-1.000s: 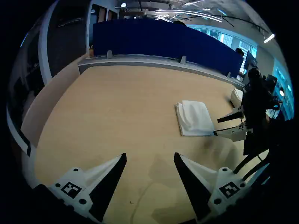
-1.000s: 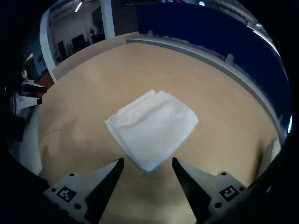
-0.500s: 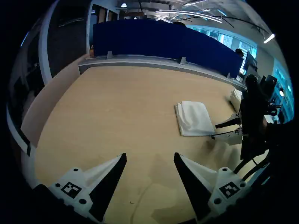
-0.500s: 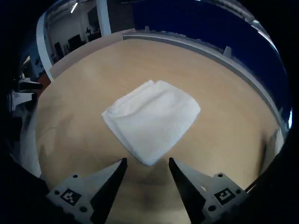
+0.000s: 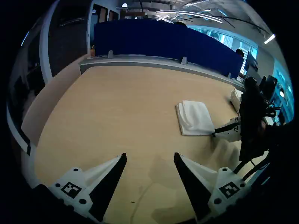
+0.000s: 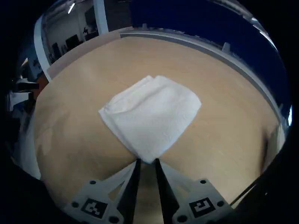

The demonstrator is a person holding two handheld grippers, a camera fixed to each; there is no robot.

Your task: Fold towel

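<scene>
One towel [image 6: 149, 115] on wooden table [image 6: 224, 112], blue partition [image 5: 160, 37] behind, right gripper [image 6: 147, 161] pinching its corner, left gripper [image 5: 149, 158] spread.

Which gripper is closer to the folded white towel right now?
Right. The right gripper has its tips on either side of the towel's near corner; the left gripper hangs over the table, well apart from it.

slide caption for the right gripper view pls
Right gripper, fingers nearly together, at the near corner of a folded white towel on a wooden table.
</scene>
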